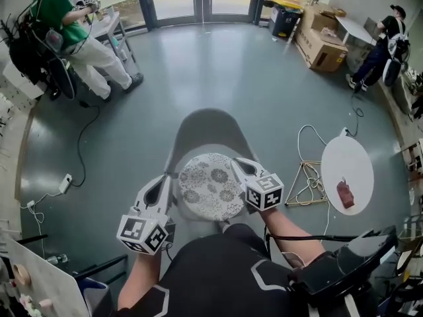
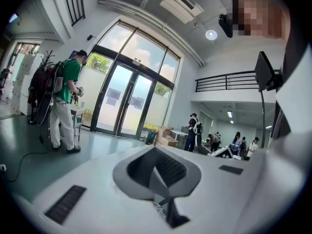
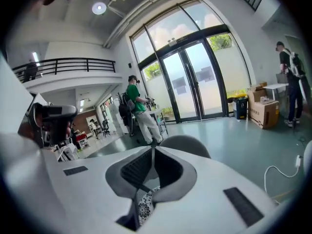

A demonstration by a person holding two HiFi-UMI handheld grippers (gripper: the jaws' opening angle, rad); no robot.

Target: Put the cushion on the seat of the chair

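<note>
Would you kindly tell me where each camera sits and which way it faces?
Head view: on the person's head, looking steeply down at the cushion over the chair; torso, forearms, left gripper and right gripper show.
Left gripper view: on the left gripper, looking along its fingers towards the glass doors.
Right gripper view: on the right gripper, looking along its fingers towards the same doors.
Shared: all three show the cushion, the doors and the person in green.
</note>
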